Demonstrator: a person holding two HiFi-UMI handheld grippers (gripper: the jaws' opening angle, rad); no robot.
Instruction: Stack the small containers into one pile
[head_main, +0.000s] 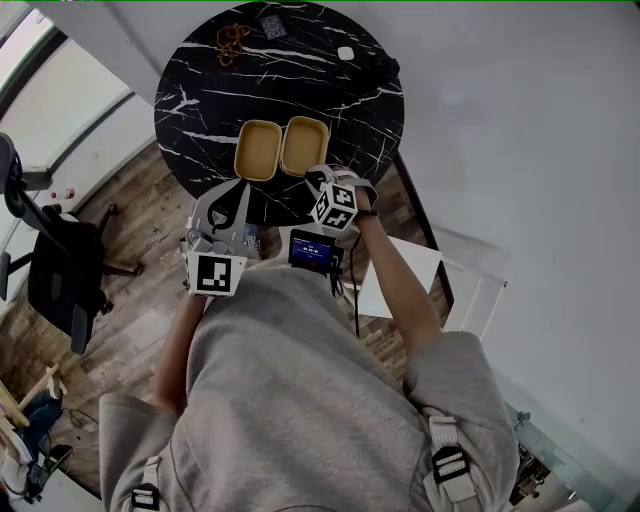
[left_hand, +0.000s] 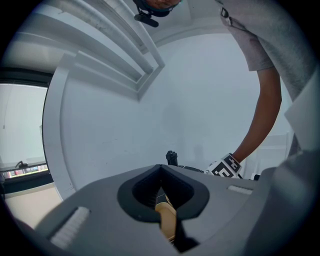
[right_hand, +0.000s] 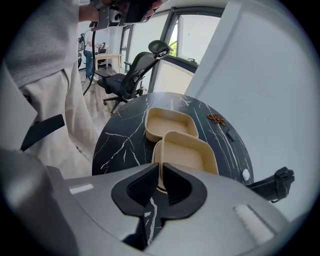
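Note:
Two tan, shallow containers sit side by side and touching on a round black marble table (head_main: 350, 110). My left gripper (head_main: 239, 188) meets the near corner of the left container (head_main: 257, 150). In the left gripper view a tan strip of that container (left_hand: 166, 216) stands between the jaws of this gripper (left_hand: 161, 200), which look shut on it. My right gripper (head_main: 316, 180) is at the near edge of the right container (head_main: 305, 144). In the right gripper view this gripper (right_hand: 160, 182) is shut on the near rim of that container (right_hand: 186, 155), with the other container (right_hand: 170, 124) behind it.
At the table's far side lie a brown tangle (head_main: 232, 42), a dark card (head_main: 272, 27) and a small white thing (head_main: 345, 53). A black office chair (head_main: 60, 270) stands on the wooden floor to the left. White walls close in at the right.

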